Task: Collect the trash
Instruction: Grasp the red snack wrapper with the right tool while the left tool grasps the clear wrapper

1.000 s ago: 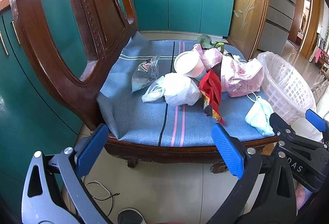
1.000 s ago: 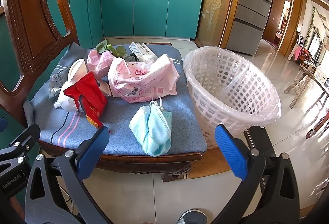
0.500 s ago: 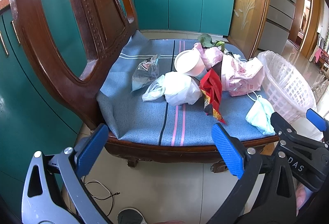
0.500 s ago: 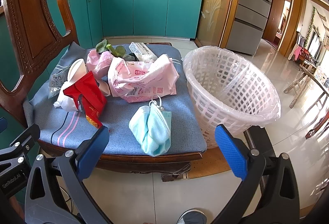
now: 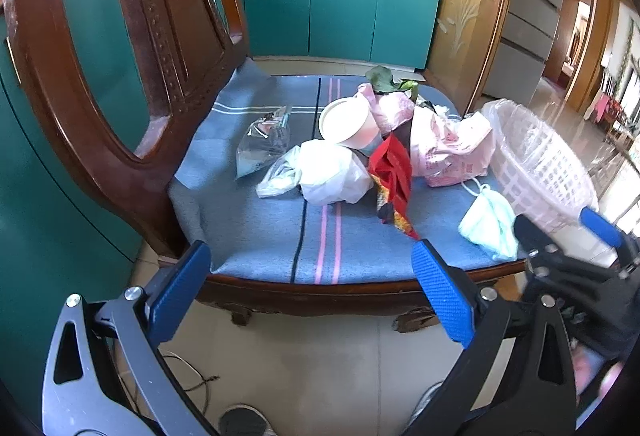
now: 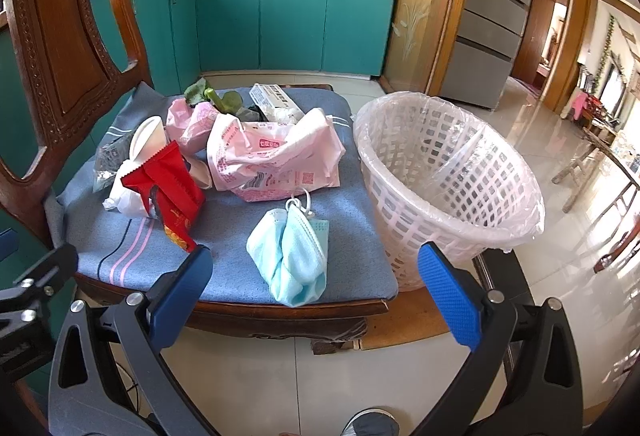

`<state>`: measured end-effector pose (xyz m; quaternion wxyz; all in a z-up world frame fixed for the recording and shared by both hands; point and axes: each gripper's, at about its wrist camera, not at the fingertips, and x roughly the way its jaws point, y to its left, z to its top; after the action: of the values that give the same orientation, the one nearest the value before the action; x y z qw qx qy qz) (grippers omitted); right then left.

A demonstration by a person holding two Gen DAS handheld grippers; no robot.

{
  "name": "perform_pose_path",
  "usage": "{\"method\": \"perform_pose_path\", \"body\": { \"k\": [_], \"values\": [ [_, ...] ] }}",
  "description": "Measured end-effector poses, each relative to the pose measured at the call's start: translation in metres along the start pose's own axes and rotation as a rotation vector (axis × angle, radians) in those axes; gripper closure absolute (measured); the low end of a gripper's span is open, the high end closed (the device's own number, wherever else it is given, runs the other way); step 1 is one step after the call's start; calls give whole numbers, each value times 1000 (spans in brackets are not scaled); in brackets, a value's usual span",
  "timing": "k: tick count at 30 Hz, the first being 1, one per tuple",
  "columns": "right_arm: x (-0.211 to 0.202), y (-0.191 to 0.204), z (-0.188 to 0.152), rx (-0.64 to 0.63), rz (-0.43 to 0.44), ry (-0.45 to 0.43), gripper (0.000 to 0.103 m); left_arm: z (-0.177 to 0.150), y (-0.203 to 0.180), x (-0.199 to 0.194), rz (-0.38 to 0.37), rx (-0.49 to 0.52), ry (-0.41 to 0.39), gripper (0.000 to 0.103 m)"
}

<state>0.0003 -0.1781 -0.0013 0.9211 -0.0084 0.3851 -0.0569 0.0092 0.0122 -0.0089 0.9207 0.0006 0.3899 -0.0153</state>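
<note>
Both hand-held grippers, left (image 5: 310,290) and right (image 6: 316,294), spread apart, empty, before chair cushion (image 6: 236,260); face mask (image 6: 290,256) beside basket (image 6: 448,179).

Left tongs (image 5: 310,292) spread wide, empty; right tongs (image 6: 316,294) likewise, alongside.

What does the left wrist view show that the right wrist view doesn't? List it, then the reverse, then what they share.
Only the left wrist view shows the clear silvery wrapper plainly, lying apart from the pile. Only the right wrist view shows the inside of the white basket, lined with plastic, and the printed white packet behind the pile. Both show the blue face mask, red wrapper, pink bag, paper cup and both open grippers.
</note>
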Motion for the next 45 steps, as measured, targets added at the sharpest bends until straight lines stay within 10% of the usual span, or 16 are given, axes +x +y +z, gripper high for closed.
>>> {"method": "perform_pose_path", "body": {
  "k": [9, 28, 39, 45],
  "values": [
    [-6, -31, 13, 24, 91, -44, 3, -4, 22, 0, -188, -93, -65, 3],
    [15, 8, 3, -68, 227, 25, 3, 51, 41, 37, -7, -48, -46, 6],
    [50, 58, 22, -159, 255, 65, 4, 86, 23, 117, 124, 95, 37, 43],
    [73, 94, 36, -260, 267, 81, 25, 92, 33, 138, 71, 81, 76, 72]
  ]
}}
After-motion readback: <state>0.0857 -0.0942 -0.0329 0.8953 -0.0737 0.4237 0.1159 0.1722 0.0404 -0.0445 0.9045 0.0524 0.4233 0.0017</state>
